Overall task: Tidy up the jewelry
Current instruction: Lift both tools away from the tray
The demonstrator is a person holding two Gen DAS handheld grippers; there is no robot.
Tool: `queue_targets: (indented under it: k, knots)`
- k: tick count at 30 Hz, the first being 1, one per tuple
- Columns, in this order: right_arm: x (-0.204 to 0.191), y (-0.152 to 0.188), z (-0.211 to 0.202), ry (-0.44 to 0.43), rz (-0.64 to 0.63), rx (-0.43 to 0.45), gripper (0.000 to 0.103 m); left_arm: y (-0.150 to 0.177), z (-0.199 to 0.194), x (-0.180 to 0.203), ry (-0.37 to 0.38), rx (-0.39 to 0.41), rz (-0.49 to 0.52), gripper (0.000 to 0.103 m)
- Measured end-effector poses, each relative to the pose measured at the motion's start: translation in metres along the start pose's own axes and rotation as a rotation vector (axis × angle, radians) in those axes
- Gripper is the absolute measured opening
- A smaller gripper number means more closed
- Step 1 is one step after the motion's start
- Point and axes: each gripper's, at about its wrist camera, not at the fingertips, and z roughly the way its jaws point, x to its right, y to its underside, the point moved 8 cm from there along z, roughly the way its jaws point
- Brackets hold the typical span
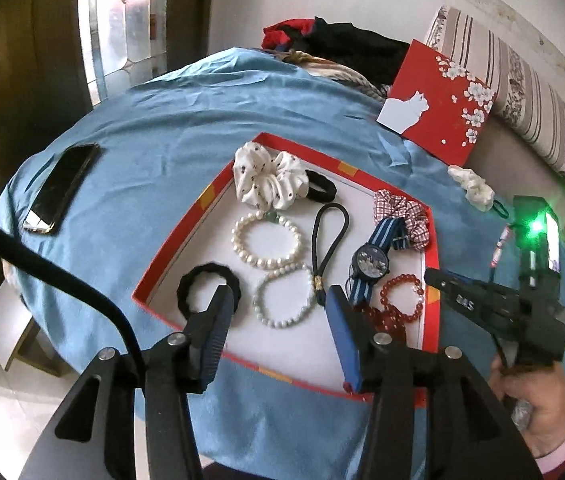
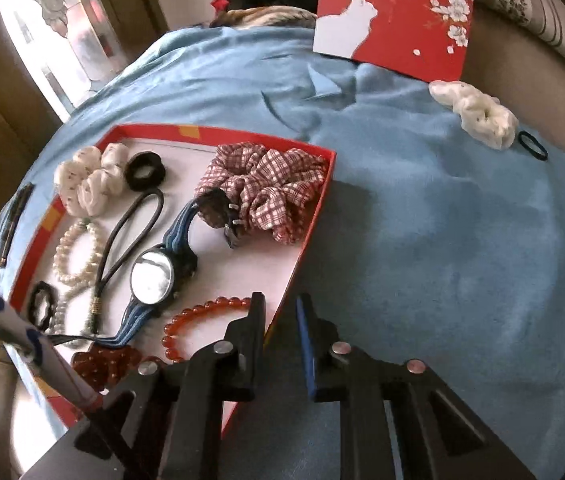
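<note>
1. From the left wrist view, my left gripper point(image 1: 278, 296) is half open and holds nothing. It hangs over the red box point(image 1: 186, 240), where the jewelry already lies.
2. From the right wrist view, my right gripper point(image 2: 280, 304) is nearly closed and empty, over the box edge. The white scrunchie point(image 2: 474, 114) lies well apart on the blue cloth point(image 2: 462, 240); I should open wider before reaching it.

Daylight coming from the window point(image 1: 122, 32), glare blowing out its panes, watch point(image 2: 151, 277) face reflecting white, green lamp point(image 1: 538, 226) flaring, fisheye edges bending and darkening.
</note>
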Motion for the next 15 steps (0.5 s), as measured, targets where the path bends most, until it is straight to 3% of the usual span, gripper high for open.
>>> queue_targets:
  k: [4, 15]
  knots:
    - [0.002, 0.005, -0.006, 0.051, -0.01, 0.004, 0.012, 0.007, 0.001, 0.001, 0.016, -0.011, -0.019, 0.047]
    - [0.016, 0.018, -0.014, 0.079, 0.004, 0.002, 0.012, 0.014, -0.011, -0.004, 0.005, 0.01, -0.058, 0.047]
